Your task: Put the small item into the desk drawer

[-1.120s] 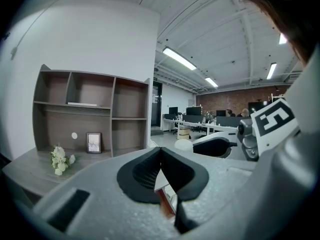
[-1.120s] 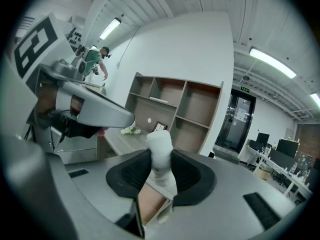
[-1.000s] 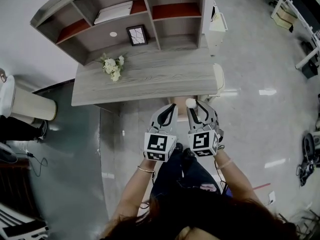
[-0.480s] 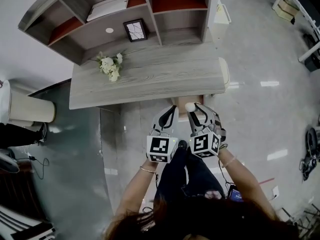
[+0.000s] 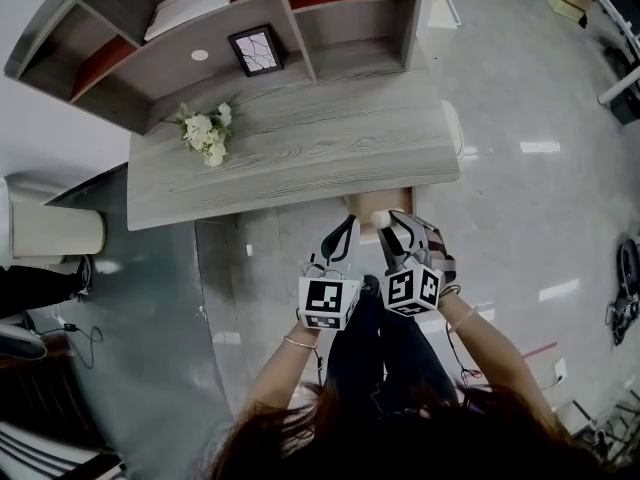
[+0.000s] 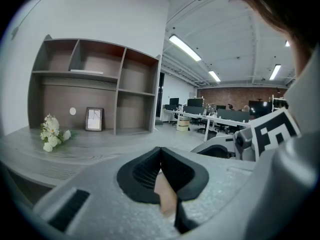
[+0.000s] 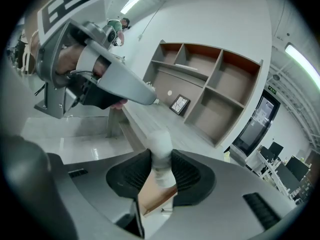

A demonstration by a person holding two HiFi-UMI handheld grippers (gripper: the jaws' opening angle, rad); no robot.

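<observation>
The small item (image 5: 381, 219) is a white, rounded-top piece, and my right gripper (image 5: 386, 222) is shut on it just in front of the desk's (image 5: 300, 158) near edge. In the right gripper view the white item (image 7: 161, 149) stands upright between the black pads of the right gripper (image 7: 161, 165). Under the desk edge juts a tan wooden part (image 5: 365, 206), apparently the drawer. My left gripper (image 5: 346, 224) hovers beside the right one, its jaws together with nothing in them. The left gripper's (image 6: 161, 153) pads meet in its own view.
On the grey wood desk lie white flowers (image 5: 200, 133). A shelf unit (image 5: 300, 28) at the back holds a small picture frame (image 5: 255, 50) and a white flat thing (image 5: 190, 6). A white cylinder (image 5: 50, 233) stands at left. The person's legs are below the grippers.
Both grippers have sunk lower in front of the desk edge, side by side. The right one still holds the white item.
</observation>
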